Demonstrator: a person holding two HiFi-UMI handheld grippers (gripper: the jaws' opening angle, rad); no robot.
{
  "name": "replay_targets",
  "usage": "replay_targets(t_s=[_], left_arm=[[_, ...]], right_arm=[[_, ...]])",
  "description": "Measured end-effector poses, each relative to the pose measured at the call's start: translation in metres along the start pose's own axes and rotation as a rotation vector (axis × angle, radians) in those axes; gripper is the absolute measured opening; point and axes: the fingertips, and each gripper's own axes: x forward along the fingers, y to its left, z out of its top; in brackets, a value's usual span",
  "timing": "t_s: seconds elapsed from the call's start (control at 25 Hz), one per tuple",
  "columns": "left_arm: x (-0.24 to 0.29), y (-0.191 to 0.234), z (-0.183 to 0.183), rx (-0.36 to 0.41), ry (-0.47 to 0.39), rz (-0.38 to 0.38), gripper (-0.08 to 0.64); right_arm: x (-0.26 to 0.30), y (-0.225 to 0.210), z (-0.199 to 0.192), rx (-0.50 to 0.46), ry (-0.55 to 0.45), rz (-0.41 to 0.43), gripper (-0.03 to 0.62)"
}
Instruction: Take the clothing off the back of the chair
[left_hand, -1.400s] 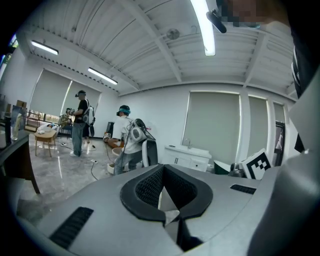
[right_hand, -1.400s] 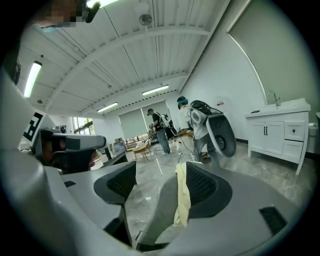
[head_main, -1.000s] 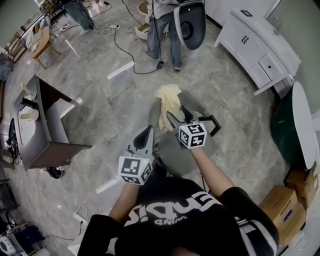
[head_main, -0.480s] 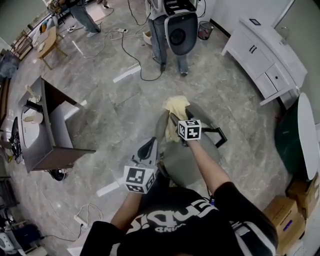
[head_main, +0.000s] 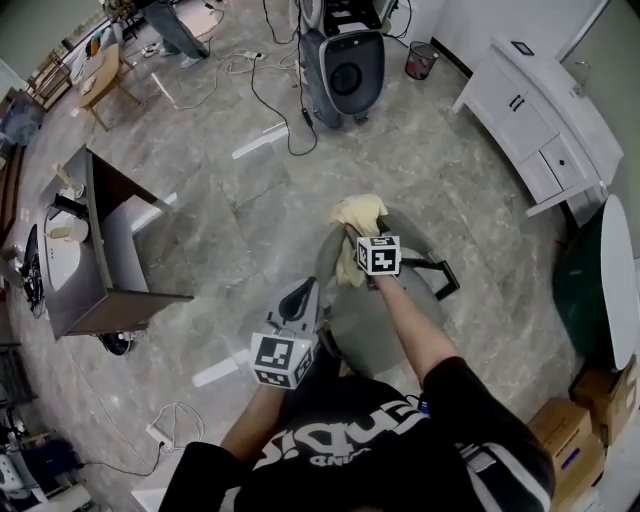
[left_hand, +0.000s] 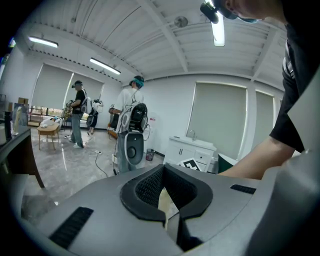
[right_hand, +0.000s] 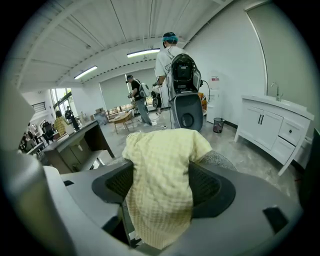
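A pale yellow cloth (head_main: 355, 222) hangs over the back of the grey chair (head_main: 385, 312) in front of me. My right gripper (head_main: 353, 238) reaches onto that chair back. In the right gripper view its jaws stand wide apart, with the yellow cloth (right_hand: 162, 170) draped between them and the chair back (right_hand: 220, 161) showing just behind. My left gripper (head_main: 302, 294) hovers lower and to the left, beside the chair. Its jaws (left_hand: 165, 192) stand a little apart with nothing in them, and a strip of the cloth shows through the gap.
A person with a grey machine (head_main: 345, 62) stands beyond the chair, with cables (head_main: 262, 92) on the floor nearby. A white cabinet (head_main: 528, 105) is at the far right, a dark desk (head_main: 98, 262) at the left, and cardboard boxes (head_main: 580, 425) at the near right.
My right gripper has moved forward and down, so the cloth now lies between its jaws. The left gripper has sunk slightly. The person beyond the chair looks farther off.
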Motion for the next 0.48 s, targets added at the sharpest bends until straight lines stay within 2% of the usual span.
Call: replay_targets(t_s=[0.4, 0.48], left_arm=[[-0.001, 0.012, 0.001, -0.016, 0.003, 0.009, 0.014], [0.0, 0.013, 0.001, -0.018, 0.004, 0.009, 0.014]], right_arm=[[0.0, 0.0, 0.0, 0.0, 0.001, -0.036, 0.293], [0.0, 0.003, -0.001, -0.01, 0.005, -0.03, 0.235]])
